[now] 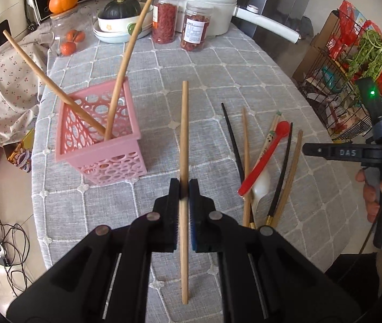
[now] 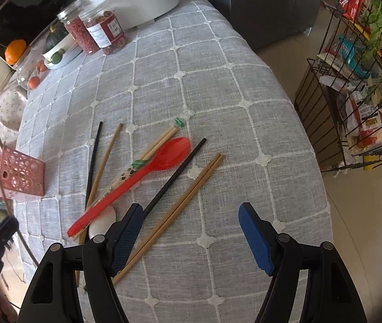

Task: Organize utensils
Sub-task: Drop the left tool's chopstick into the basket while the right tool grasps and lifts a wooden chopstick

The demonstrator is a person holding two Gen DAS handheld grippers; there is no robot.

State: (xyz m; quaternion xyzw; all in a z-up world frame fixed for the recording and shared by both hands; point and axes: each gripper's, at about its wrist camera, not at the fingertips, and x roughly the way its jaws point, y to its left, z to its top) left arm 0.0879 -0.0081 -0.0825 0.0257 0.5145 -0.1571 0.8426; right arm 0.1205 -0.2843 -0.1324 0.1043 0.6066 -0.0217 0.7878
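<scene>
Left gripper [image 1: 184, 188] clenched on a wooden chopstick [image 1: 184, 140]; right gripper [image 2: 191, 212] released, empty; the light pink basket [image 1: 99, 140] may tip if the chopstick strikes its rim.

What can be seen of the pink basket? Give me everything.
The pink basket is a small square holder that looks like plastic, its walls pierced with round holes and topped by a solid flat rim. It stands upright on the grey checked tablecloth, left of the loose utensils. Two wooden chopsticks stand in it, leaning apart against the rim. No gripper touches it.
</scene>
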